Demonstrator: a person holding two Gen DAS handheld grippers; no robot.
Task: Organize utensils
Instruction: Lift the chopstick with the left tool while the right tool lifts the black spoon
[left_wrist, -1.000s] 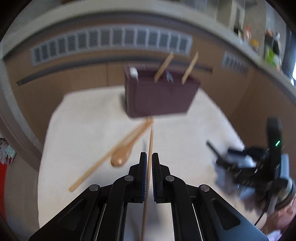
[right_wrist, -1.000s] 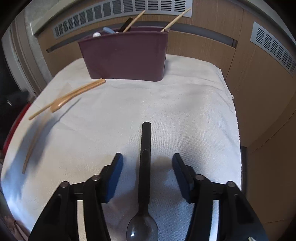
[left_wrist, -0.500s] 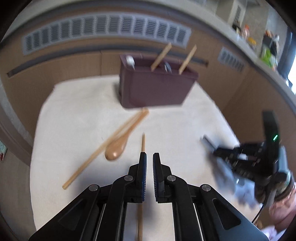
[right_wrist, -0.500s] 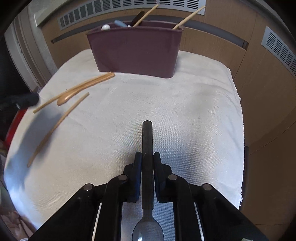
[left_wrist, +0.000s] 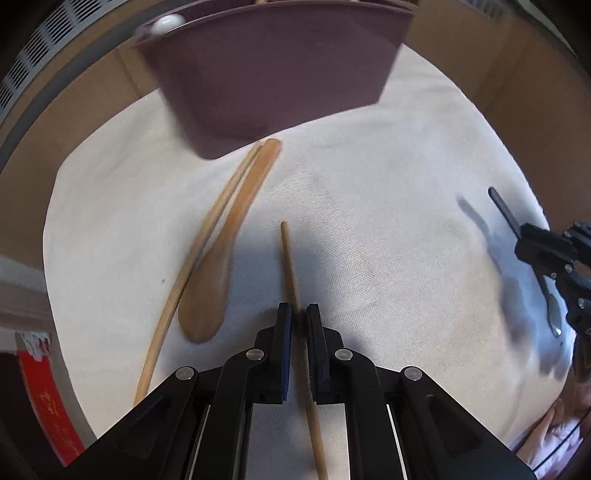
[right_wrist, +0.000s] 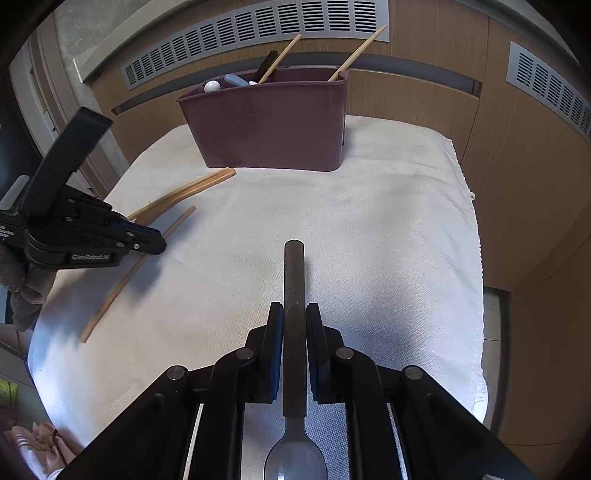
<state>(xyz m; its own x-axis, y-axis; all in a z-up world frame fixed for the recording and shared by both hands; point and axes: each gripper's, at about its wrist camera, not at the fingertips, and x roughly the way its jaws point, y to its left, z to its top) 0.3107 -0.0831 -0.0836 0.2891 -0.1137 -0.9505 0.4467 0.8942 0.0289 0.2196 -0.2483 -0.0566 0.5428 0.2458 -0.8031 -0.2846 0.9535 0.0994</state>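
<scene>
My left gripper (left_wrist: 297, 314) points down at the white cloth with its jaws nearly together. A loose wooden chopstick (left_wrist: 288, 258) lies on the cloth and runs under the tips; I cannot tell whether they touch it. Left of it lie a wooden spoon (left_wrist: 210, 288) and a second chopstick (left_wrist: 192, 258). The maroon utensil bin (right_wrist: 266, 125) stands at the back, holding chopsticks and several other utensils. My right gripper (right_wrist: 294, 317) is shut on the black handle of a metal spoon (right_wrist: 293, 280). The left gripper (right_wrist: 160, 243) shows at the left over the loose chopstick (right_wrist: 110, 299).
The white cloth (right_wrist: 388, 221) covers a small table, and its edge drops off on the right. Wood panels with vent grilles (right_wrist: 258, 37) stand close behind the bin. A red object (left_wrist: 48, 398) sits below the table's left side. The right gripper (left_wrist: 521, 236) shows at the right edge.
The left gripper dropped toward the cloth, tilted down and neared the bin; the chopstick between its jaws a second ago now lies on the cloth. The right gripper closed on the spoon handle.
</scene>
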